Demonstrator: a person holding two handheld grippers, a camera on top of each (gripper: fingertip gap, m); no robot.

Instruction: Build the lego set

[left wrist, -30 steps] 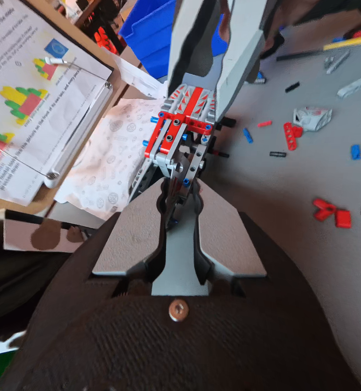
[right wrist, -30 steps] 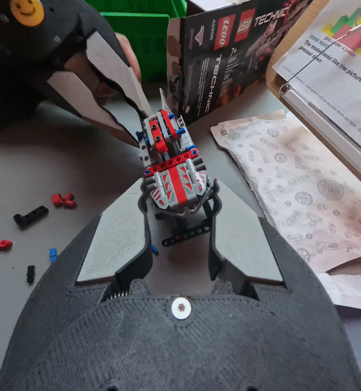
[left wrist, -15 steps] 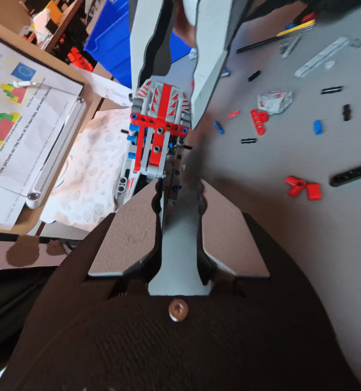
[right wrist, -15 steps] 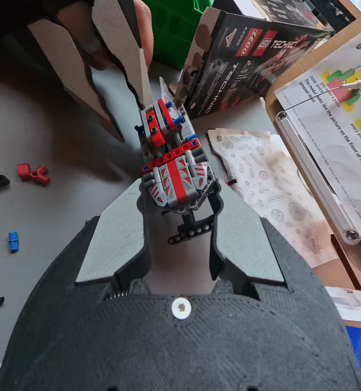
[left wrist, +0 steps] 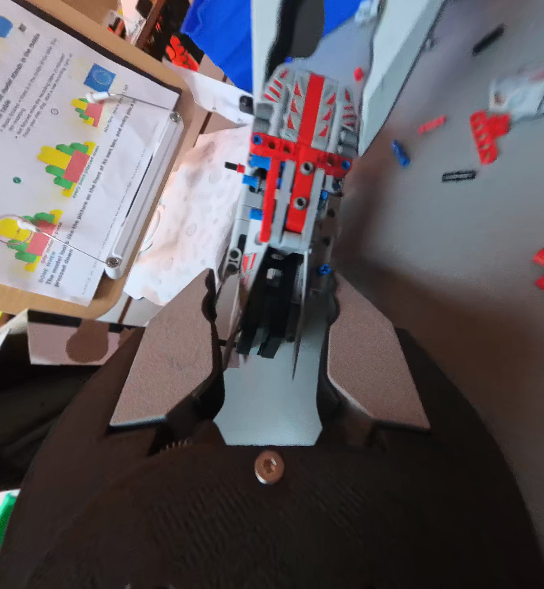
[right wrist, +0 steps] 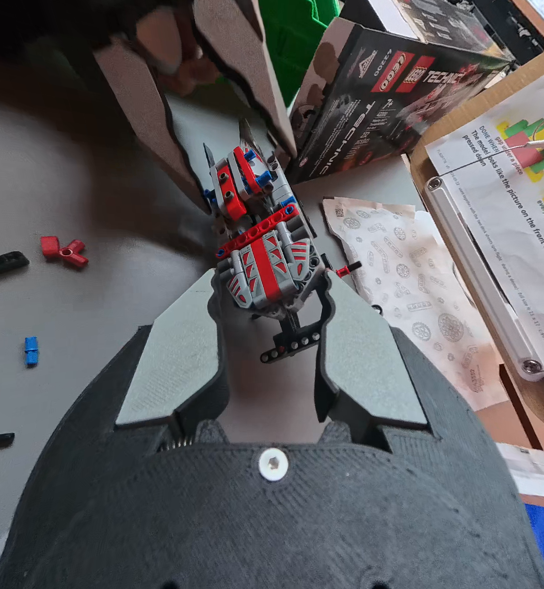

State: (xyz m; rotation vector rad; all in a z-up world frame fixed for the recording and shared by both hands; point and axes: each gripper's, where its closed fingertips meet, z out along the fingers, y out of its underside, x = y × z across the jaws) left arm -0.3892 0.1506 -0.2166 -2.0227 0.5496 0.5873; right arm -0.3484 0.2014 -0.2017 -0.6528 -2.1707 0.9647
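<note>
The red and grey lego model (right wrist: 261, 264) sits low over the grey table, and its hood points at the right wrist camera. My right gripper (right wrist: 270, 277) is shut on the hood end, one finger on each side. A black beam (right wrist: 291, 345) sticks out under the hood. In the left wrist view the model (left wrist: 299, 165) runs away from the camera. My left gripper (left wrist: 272, 285) is open, with its jaws wide on either side of the model's tail end. I cannot tell whether they touch it. That view is blurred.
Loose red pieces (right wrist: 63, 250), a blue pin (right wrist: 31, 350) and a black beam (right wrist: 0, 264) lie left of the model. A printed paper bag (right wrist: 417, 287), a clipboard with sheets (right wrist: 503, 207) and the set's box (right wrist: 376, 111) stand to the right. A blue bin (left wrist: 223, 38) is behind.
My left gripper has opened from a narrow grip on the model's tail and moved closer along it. My right gripper still holds the hood. The model has swung slightly.
</note>
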